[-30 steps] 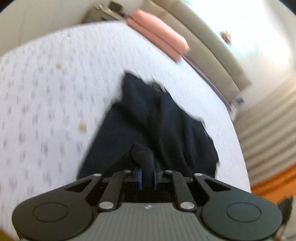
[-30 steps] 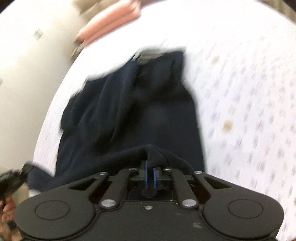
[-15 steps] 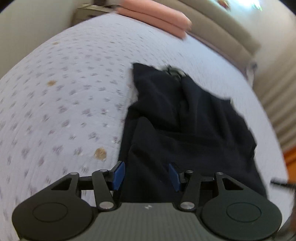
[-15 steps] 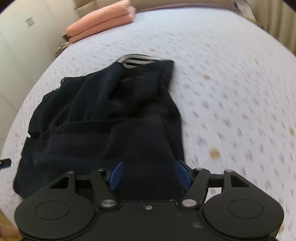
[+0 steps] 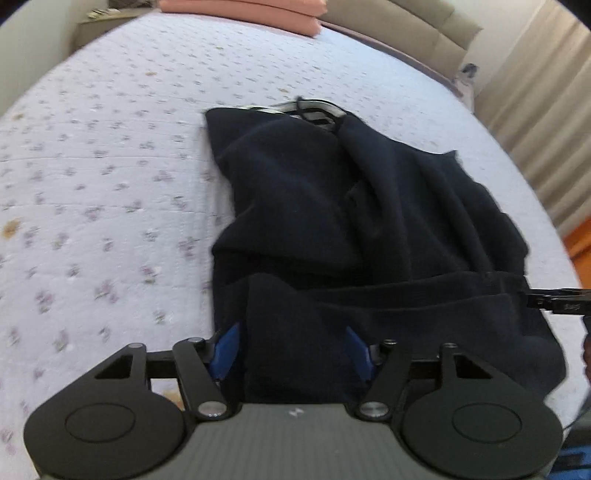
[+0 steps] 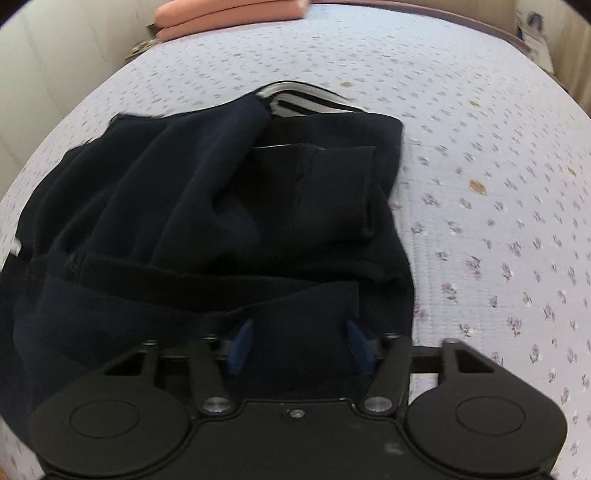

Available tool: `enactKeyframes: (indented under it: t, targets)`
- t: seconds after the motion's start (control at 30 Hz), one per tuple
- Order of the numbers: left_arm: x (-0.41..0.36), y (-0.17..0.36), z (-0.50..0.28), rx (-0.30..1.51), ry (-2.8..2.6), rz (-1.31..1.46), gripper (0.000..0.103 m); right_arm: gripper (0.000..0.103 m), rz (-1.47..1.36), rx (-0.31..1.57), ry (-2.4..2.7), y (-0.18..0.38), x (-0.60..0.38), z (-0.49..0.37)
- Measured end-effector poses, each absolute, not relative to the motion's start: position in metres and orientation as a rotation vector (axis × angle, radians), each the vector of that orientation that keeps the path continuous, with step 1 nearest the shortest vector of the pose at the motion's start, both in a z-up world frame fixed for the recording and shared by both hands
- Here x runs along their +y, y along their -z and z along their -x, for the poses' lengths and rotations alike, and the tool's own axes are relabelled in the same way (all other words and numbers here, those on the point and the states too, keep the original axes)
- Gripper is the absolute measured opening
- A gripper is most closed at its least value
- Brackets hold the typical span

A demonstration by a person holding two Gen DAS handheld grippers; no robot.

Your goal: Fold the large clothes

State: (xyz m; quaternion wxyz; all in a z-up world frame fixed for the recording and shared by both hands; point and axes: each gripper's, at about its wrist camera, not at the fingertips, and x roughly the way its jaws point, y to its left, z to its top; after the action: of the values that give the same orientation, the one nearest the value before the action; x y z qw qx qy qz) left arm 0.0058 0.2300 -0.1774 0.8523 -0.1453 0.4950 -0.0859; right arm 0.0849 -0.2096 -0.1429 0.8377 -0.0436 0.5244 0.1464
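Observation:
A large dark navy garment lies partly folded on the flower-print bed, with a white-striped collar at its far end. It also fills the right wrist view. My left gripper is open, its blue pads on either side of the garment's near left edge. My right gripper is open over the garment's near right edge, with cloth lying between the pads. The tip of the right gripper shows at the right edge of the left wrist view.
The bedspread spreads wide to the left of the garment and to its right. Folded pink cloth lies at the bed's far end, also in the right wrist view. A beige headboard and curtains stand beyond.
Both grippers were shut on the garment's near edge a second ago; both have opened and let it drop onto the bed. The garment now lies flatter, folded over itself.

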Motion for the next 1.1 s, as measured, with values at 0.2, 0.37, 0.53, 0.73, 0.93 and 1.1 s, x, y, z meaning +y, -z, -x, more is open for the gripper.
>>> enactKeyframes:
  t: [0.2,0.37,0.53,0.73,0.93,1.1]
  targets:
    - [0.229,0.173,-0.004,1.036,0.208,0.216,0.009,0.014,0.167,1.098,-0.303,0.127,-0.202,-0.069]
    - [0.239,0.185,-0.006,1.073,0.243,0.318,0.023,0.027,0.121,1.137,-0.28,0.138,-0.207,-0.077]
    - [0.245,0.193,-0.011,1.085,0.258,0.395,0.047,0.042,0.105,1.126,-0.308,0.148,-0.207,-0.085]
    - [0.219,0.168,0.001,1.028,0.174,0.25,0.005,0.007,0.137,1.05,-0.325,0.128,-0.206,-0.067]
    - [0.224,0.079,0.022,0.85,0.139,0.38,0.005,0.006,0.202,0.87,-0.351,0.027,-0.21,-0.045]
    - [0.228,0.029,-0.01,0.697,0.127,0.36,0.005,0.006,0.184,0.73,-0.331,-0.027,-0.217,-0.079]
